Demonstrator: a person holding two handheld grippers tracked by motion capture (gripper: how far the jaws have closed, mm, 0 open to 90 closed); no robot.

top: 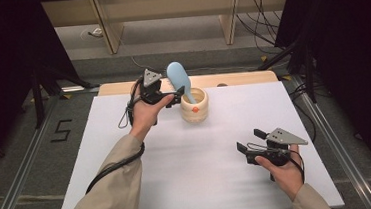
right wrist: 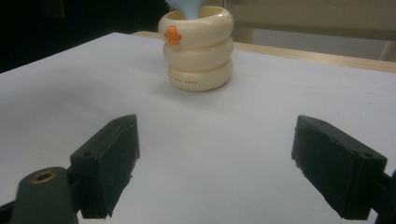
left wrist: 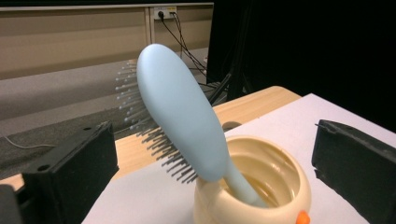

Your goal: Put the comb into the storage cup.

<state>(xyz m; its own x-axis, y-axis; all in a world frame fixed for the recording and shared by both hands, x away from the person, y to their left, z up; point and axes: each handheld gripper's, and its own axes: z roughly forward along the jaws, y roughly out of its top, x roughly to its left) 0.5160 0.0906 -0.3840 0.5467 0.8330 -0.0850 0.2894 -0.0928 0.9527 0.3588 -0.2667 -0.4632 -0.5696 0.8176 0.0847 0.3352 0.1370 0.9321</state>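
- Hairbrush [top: 178, 77] stands handle-down in the duck cup [top: 195, 105], far centre of the tabletop [top: 130, 189], leaning left.
- My left gripper [top: 179, 96] released beside it, jaws apart.
- Right gripper [top: 249, 140] released, near right.
- Risk: nudging the top-heavy brush could tip the cup.

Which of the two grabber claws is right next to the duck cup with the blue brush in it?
The left gripper: it sits beside the duck cup holding the blue hairbrush. The right gripper waits far off.
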